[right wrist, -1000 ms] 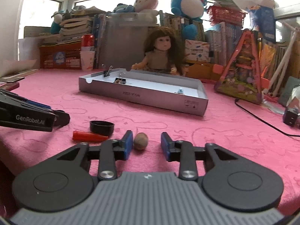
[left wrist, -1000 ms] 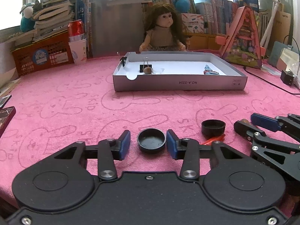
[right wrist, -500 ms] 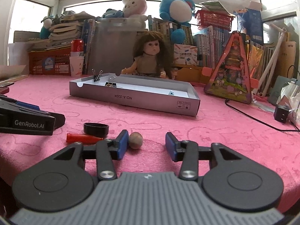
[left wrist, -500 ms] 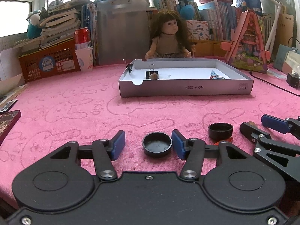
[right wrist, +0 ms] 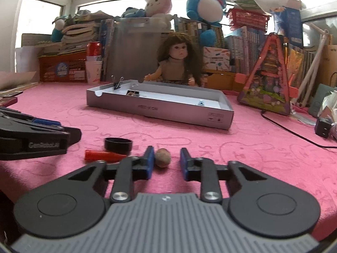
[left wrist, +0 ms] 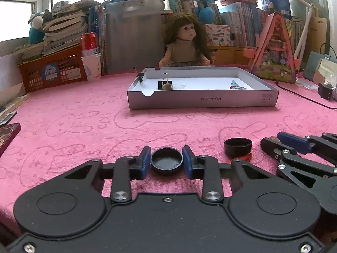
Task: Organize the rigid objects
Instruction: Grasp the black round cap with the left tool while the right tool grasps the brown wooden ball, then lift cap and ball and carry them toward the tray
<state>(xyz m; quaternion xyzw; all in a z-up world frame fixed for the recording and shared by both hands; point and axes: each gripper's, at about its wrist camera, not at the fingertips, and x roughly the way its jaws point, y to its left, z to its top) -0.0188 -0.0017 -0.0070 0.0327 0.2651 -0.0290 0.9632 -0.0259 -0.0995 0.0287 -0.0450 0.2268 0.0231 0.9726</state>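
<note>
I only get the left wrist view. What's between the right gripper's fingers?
Observer: A small brown ball, between the right gripper's closing jaws.
Reviewer: Gripped yet?
Observer: No. One pad touches it; the other stands apart.
Reviewer: And the red piece by the loose cap?
Observer: A tapered stick lying flat, narrow end toward the ball.

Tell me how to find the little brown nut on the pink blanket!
Look at the pink blanket, on the side of the grey box nearest the camera. The right tongs are closing round the brown nut, touching only one side so far. Beside it lie a black ring cap and red stick; the nut alone is round, brown and speckled.
</note>
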